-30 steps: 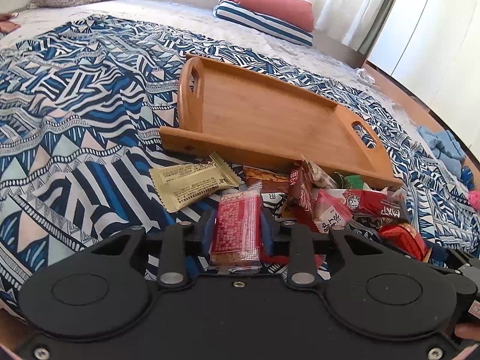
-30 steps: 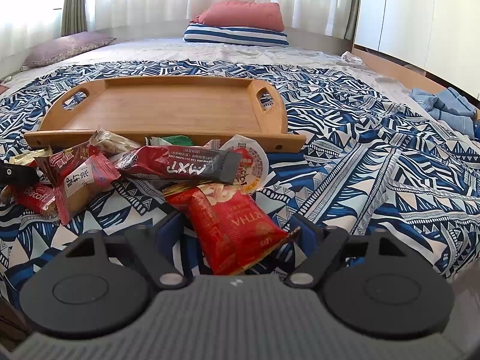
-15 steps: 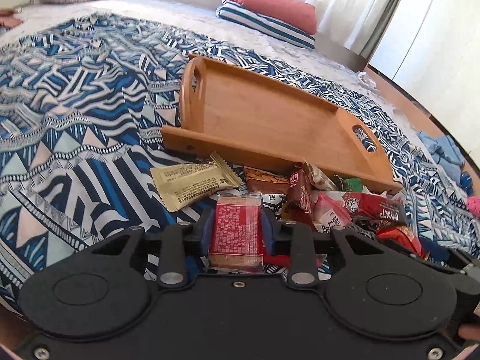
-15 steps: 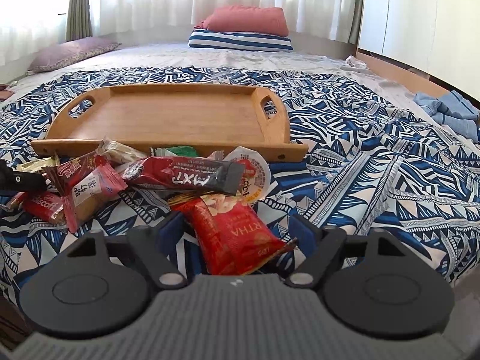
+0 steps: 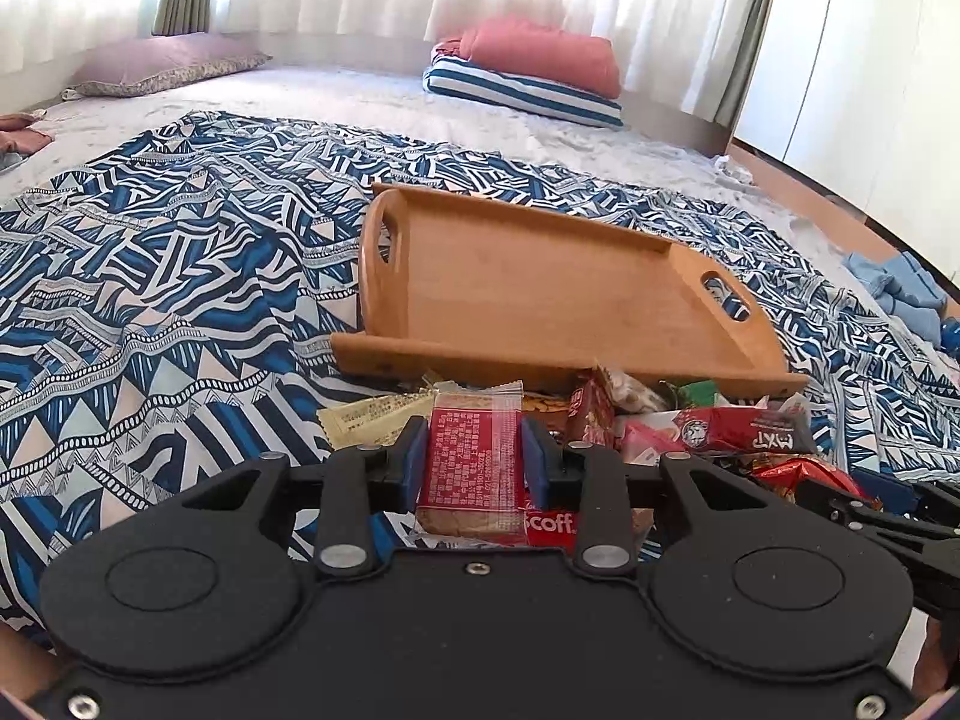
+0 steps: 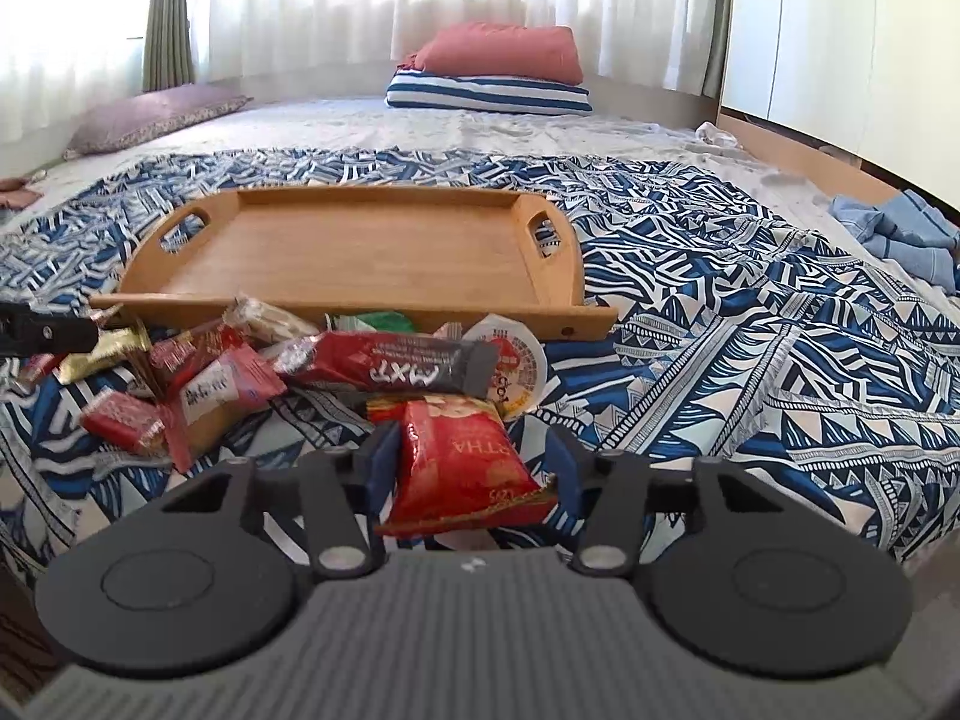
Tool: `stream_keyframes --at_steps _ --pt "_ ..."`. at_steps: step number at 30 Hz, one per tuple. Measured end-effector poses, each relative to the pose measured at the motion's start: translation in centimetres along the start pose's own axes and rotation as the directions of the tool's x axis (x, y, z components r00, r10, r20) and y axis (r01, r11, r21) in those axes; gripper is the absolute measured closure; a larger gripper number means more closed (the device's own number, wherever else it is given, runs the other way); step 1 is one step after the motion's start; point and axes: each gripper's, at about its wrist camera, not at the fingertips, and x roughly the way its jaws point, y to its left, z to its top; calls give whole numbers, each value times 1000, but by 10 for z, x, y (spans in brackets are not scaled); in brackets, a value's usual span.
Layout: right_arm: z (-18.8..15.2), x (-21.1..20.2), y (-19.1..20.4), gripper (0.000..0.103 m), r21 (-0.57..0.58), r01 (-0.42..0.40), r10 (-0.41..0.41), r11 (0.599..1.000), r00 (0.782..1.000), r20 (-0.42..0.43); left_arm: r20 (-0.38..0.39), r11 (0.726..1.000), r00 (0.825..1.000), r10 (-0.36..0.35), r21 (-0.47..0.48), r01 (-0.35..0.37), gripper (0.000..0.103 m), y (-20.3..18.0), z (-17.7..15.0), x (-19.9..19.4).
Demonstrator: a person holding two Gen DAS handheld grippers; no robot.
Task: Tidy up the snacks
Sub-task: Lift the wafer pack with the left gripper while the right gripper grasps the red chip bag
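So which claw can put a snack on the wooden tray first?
Probably the left claw. It is already shut on a red wafer packet, just in front of the bare wooden tray. The right claw is only closing around a red snack bag.

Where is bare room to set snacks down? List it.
The rectangular wooden tray is bare between its two handles. Patterned blue-and-white bedspread lies bare to the tray's right. Crowded: the snack wrapper pile along the tray's near rim.

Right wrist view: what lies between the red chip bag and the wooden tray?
Between red chip bag and wooden tray, right wrist view: the dark MXT bar and a round sealed cup.
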Motion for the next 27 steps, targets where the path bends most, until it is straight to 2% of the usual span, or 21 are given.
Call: stream_keyframes --at_steps 3,5,13,15,16,17,22,27 --pt "2 -5 2 49 -5 -17 17 1000 1000 2 4 1000 1000 -1 10 1 72 -1 0 -3" --pt "2 -4 3 33 -8 -31 31 999 999 -15 -2 1000 1000 0 17 0 72 -3 -2 -2" --pt "-1 6 9 29 -32 -17 16 999 999 -37 -18 1000 1000 0 15 0 72 -3 -7 0" --pt "-2 12 11 36 -51 -21 19 998 998 -53 -19 1000 1000 1 14 -1 72 -3 -7 0" --pt "-2 15 12 51 -58 -31 27 998 998 -63 -20 1000 1000 1 13 -1 72 -3 -7 0" --pt "-4 17 13 56 -57 -48 43 997 996 -76 -20 1000 1000 3 12 -2 72 -3 -7 -1" --pt "-2 7 16 57 -50 -96 93 994 994 -61 -8 998 999 52 33 -52 72 -6 -3 -3" --pt "10 -9 14 57 -4 -134 134 991 990 -39 7 998 999 38 47 -38 72 -11 10 -8"
